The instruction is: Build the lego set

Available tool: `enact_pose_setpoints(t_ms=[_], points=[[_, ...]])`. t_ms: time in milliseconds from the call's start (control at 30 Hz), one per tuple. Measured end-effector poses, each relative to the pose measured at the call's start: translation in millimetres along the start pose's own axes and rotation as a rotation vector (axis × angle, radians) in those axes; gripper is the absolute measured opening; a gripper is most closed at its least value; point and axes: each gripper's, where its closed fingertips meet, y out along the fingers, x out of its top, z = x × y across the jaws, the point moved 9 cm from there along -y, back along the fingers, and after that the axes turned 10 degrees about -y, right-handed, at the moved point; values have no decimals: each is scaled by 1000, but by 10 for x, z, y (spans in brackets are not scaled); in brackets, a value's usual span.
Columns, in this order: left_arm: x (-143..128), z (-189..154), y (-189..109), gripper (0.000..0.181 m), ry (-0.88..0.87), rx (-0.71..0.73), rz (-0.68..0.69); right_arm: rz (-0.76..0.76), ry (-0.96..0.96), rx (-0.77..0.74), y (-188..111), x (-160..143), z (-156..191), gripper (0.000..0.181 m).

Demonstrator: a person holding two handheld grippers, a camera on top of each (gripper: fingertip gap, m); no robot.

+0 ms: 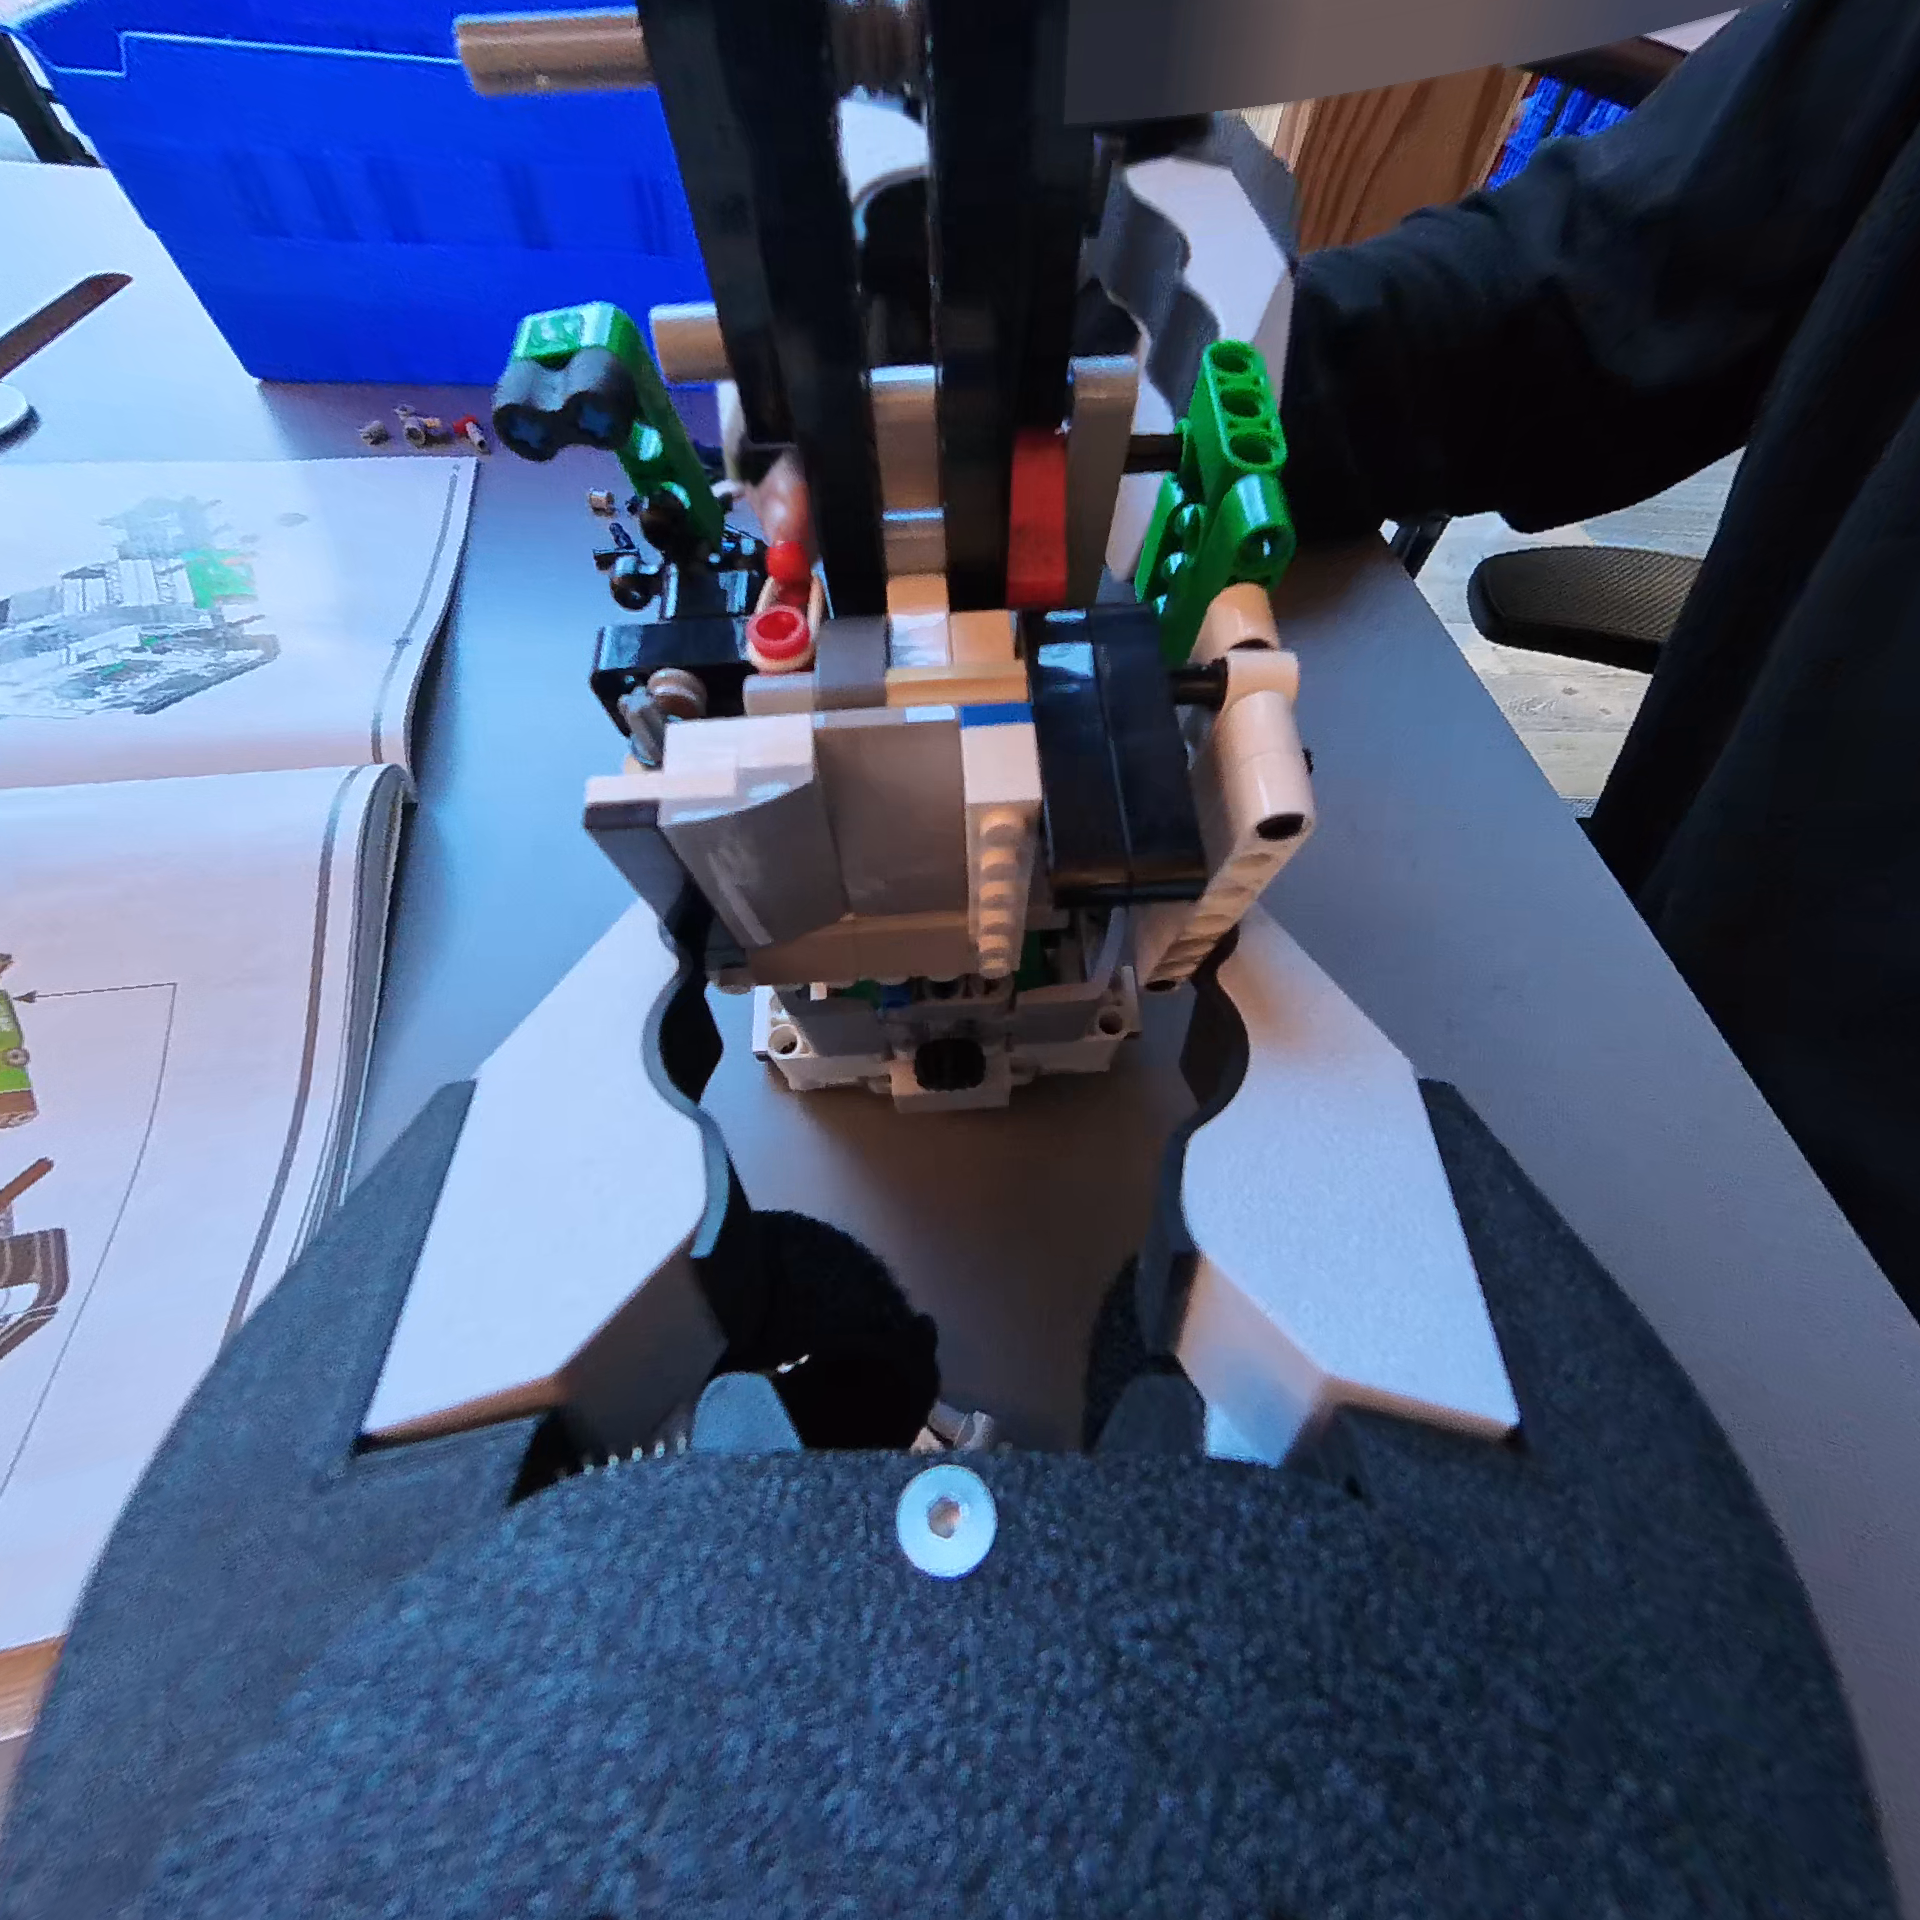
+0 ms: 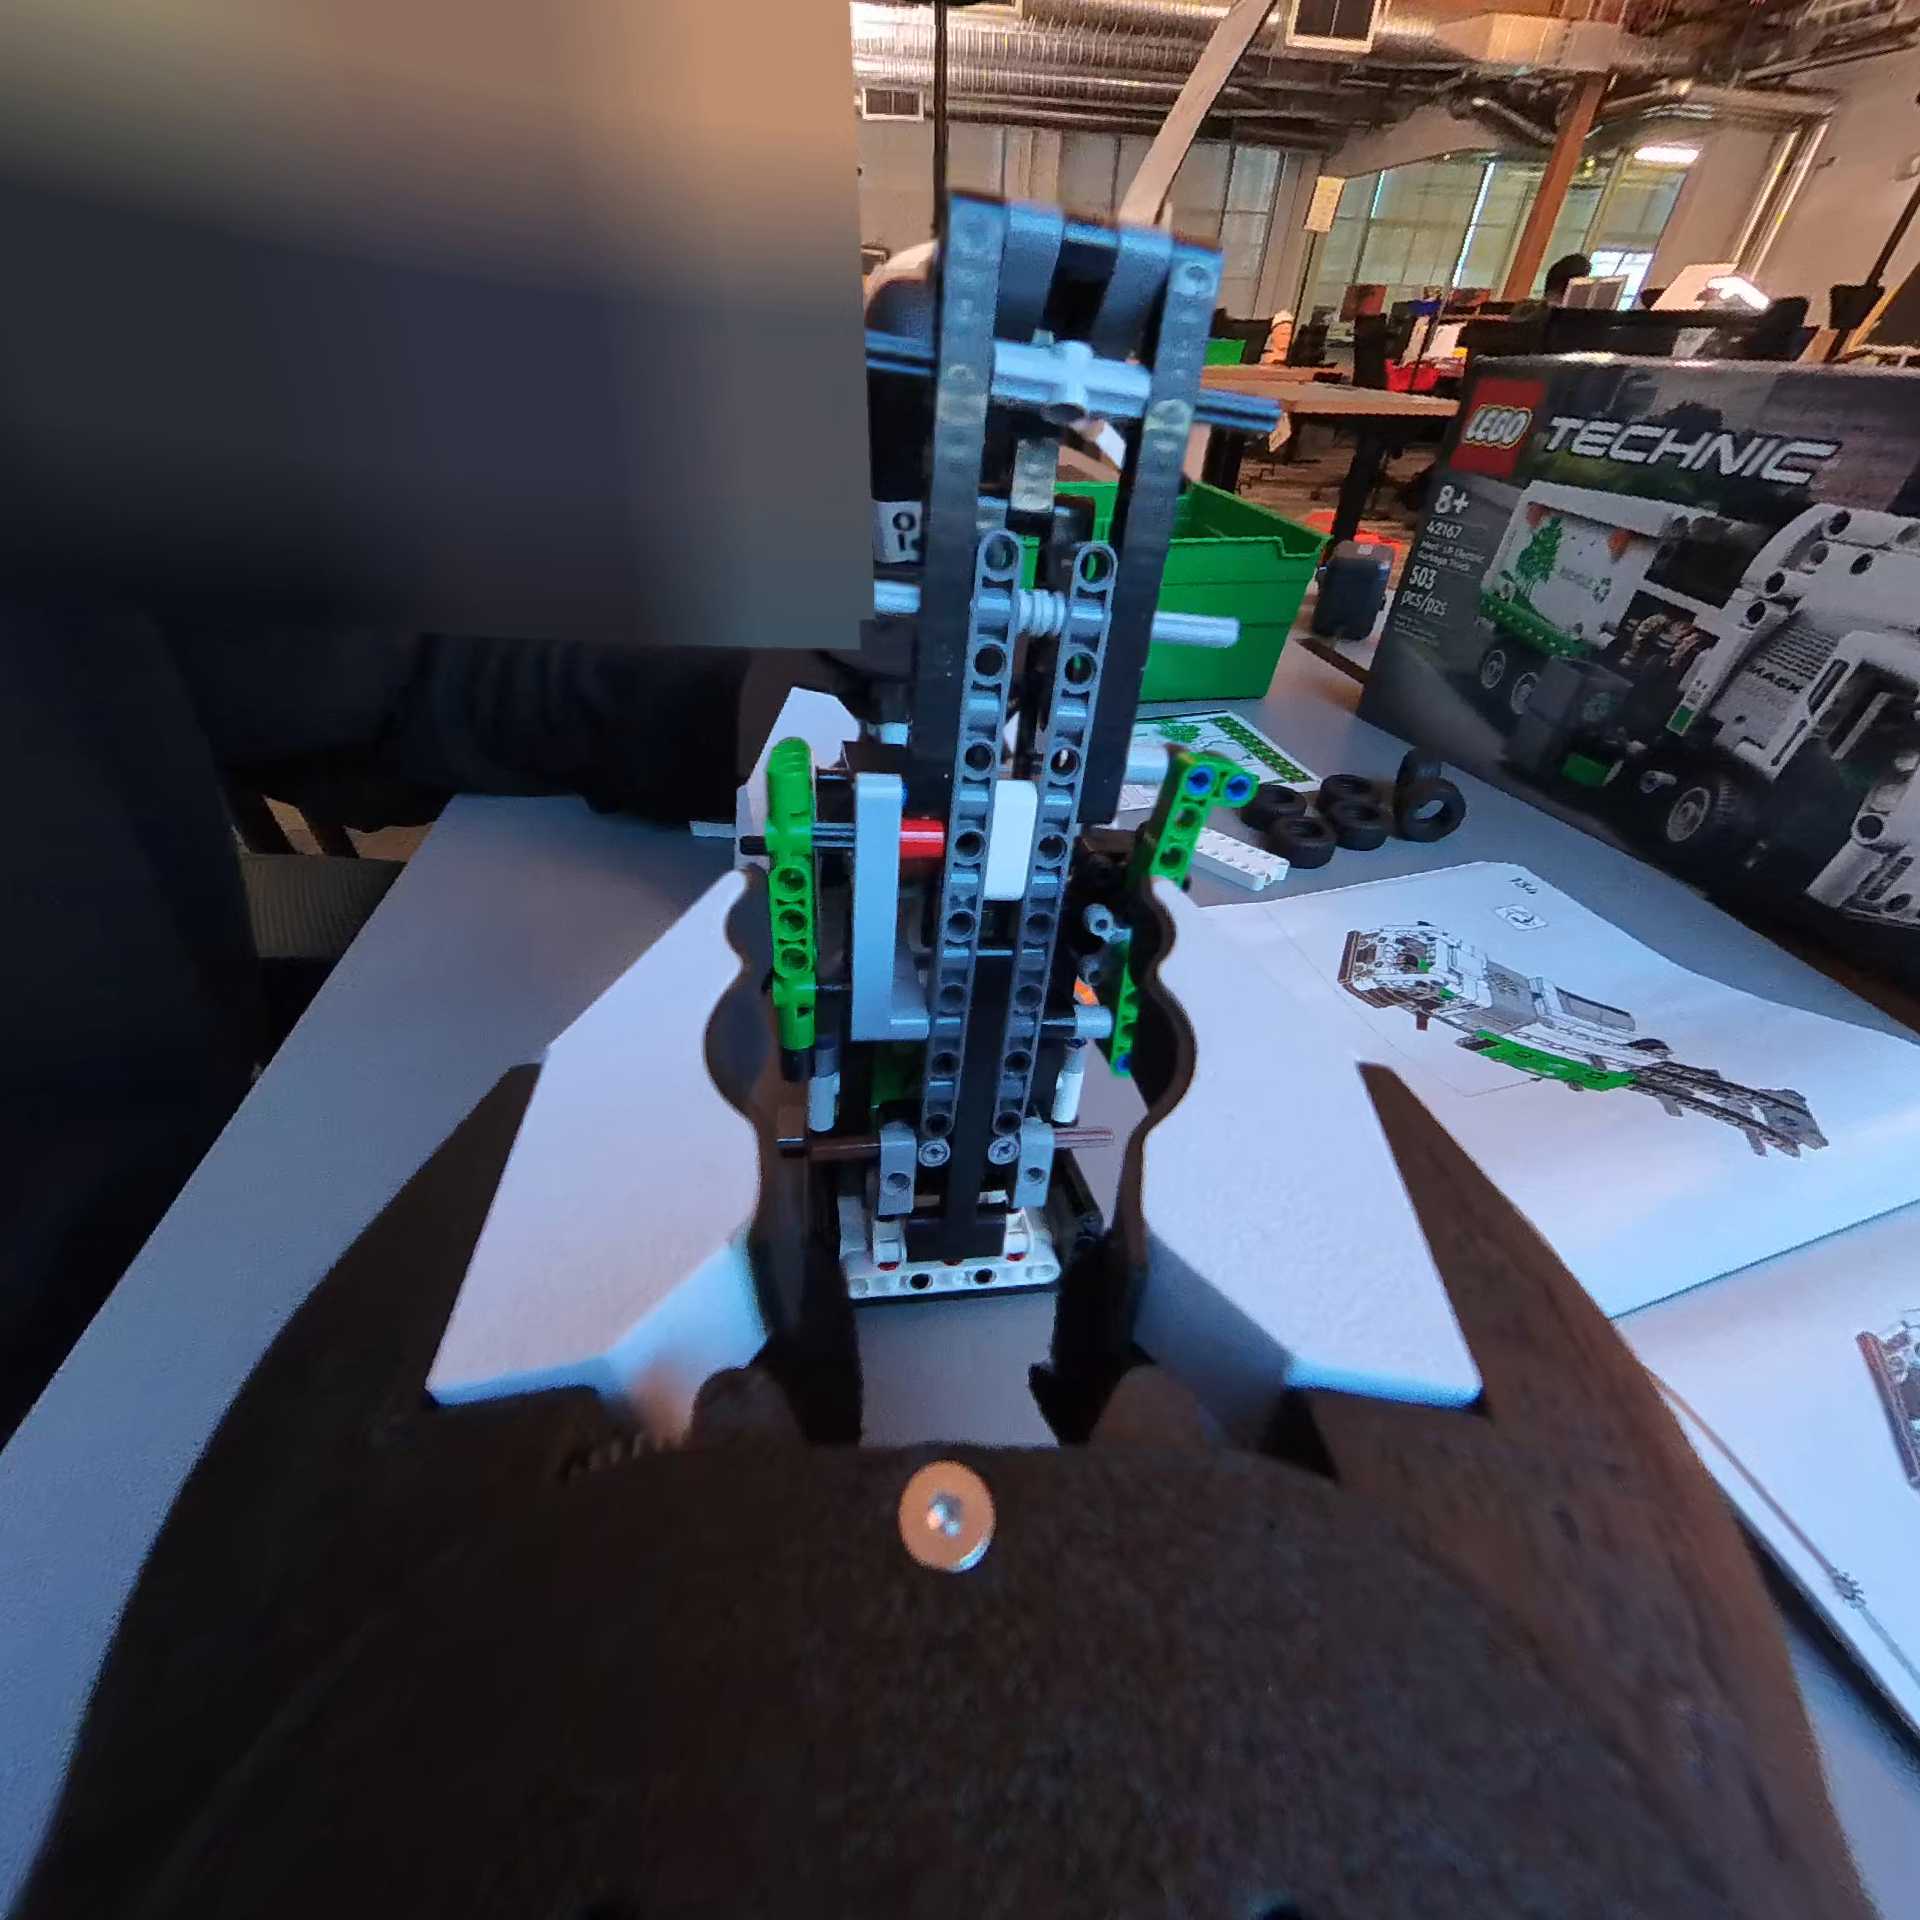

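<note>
Assembly part-complete: chassis (image 2: 977, 831) stands on end on the desk (image 1: 1455, 831), flanked by both tongs, left (image 1: 940, 997) and right (image 2: 951, 997) (grip unconfirmed), with tyres (image 2: 1340, 810) beyond the right tongs unfitted.

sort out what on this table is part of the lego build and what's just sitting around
Part of the build:
- half-built model, standing on end between both grippers
- open instruction booklet
- loose black tyres
- small loose pins
- set box

Just sitting around:
- green bin
- blue bin
- office chair
</note>
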Motion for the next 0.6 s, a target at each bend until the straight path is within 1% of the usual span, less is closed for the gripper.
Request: enact_pose_setpoints(t_ms=[200, 233, 267, 433, 600], points=[[8, -13, 15, 90, 11, 9, 1, 51, -21, 21, 86, -82, 68, 65], [9, -13, 17, 90, 10, 14, 4, 42, -20, 19, 97, -85, 70, 64], [10, -8, 17, 90, 4, 14, 6, 30, -21, 29, 101, -87, 73, 60], [23, -4, 26, 90, -28, 12, 9, 33, 38, 42, 94, -78, 41, 59], [23, 6, 21, 90, -42, 4, 12, 16, 45, 34, 101, -92, 38, 58]])
